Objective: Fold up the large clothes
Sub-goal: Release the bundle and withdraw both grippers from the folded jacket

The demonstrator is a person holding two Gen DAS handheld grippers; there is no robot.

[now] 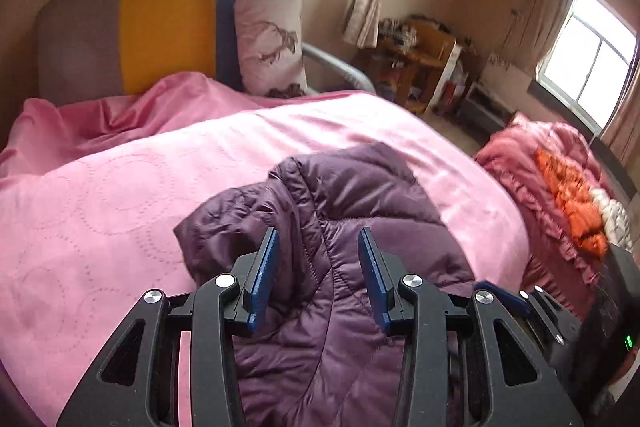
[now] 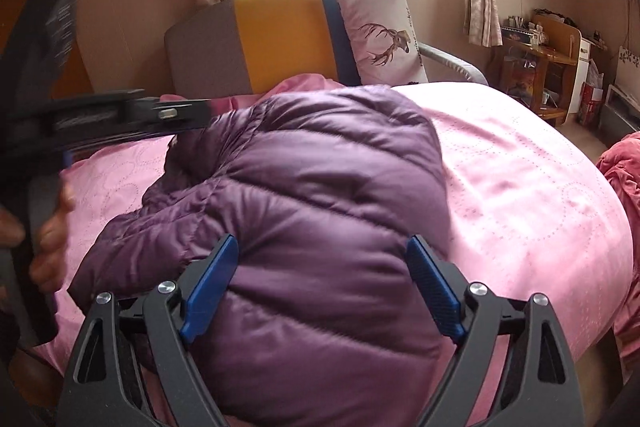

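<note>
Purple jacket [image 2: 304, 195] is being seen bunched on pink bedspread [image 2: 520, 187] of bed, near front edge. Left gripper [image 1: 318, 267] is being held partly spread above jacket, nothing pinched. Right gripper [image 2: 322, 283] is being held wide apart over jacket, pads clear of fabric. Deer pillow [image 2: 384, 35] is being propped against headboard [image 2: 276, 39].

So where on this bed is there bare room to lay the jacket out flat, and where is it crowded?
The pink bedspread is bare to the right of the purple jacket, up to the deer pillow. A second bare patch lies left of the jacket, bordered by the rumpled pink sheet near the headboard. The piled clothes crowd the far right.
</note>
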